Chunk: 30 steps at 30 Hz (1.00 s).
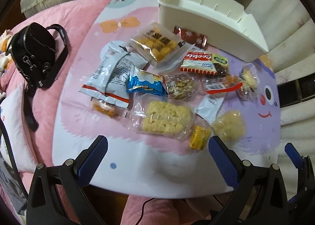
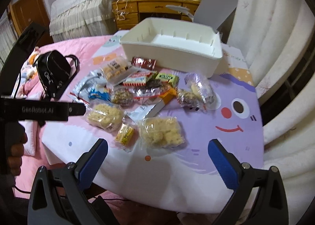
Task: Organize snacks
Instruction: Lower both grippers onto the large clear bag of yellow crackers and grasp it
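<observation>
While both tools hang spread and empty over the near edge of the counter, nothing is yet sorted.

The left hand-held gripper faces a clear-wrapped rice cake; the right hand-held gripper faces a puffed snack bag. I'd pinch a bag's crimped end (the film looks slippery), then carry it to the empty white bin at the far edge, behind the snack pile.
</observation>
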Each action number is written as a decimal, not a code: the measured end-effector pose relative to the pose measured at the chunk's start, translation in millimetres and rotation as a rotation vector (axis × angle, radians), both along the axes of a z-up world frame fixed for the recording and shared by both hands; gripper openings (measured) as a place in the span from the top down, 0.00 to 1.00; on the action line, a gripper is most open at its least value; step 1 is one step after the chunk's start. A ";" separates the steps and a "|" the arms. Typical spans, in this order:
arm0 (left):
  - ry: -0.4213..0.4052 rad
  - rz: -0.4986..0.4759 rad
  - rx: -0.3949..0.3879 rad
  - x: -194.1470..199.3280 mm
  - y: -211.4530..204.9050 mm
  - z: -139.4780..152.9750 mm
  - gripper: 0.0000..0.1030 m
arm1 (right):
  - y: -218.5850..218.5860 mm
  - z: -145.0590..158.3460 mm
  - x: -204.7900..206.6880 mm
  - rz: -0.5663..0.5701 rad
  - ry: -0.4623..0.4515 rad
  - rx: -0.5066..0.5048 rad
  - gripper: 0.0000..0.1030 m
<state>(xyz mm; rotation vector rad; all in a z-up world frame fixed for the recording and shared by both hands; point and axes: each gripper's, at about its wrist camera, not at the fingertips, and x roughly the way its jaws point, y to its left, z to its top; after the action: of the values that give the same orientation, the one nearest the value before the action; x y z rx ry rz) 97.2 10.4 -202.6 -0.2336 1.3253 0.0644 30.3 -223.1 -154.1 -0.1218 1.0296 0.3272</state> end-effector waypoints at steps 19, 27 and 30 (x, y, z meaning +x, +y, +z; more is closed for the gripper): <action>0.258 -0.044 0.043 76.9 -24.8 -91.8 0.02 | 27.3 -90.3 68.2 0.073 0.245 -0.090 0.01; 0.300 -0.017 0.028 96.6 -23.9 -108.7 0.02 | 29.7 -113.4 82.4 0.077 0.312 -0.099 0.07; 0.306 0.001 0.018 99.4 -23.5 -115.0 0.02 | 30.1 -117.8 84.0 0.075 0.317 -0.107 0.11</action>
<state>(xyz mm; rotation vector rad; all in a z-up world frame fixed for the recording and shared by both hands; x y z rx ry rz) 196.6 -13.1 -317.5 -0.2154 1.6281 0.1165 114.3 -193.0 -271.9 -0.2100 1.3593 0.3676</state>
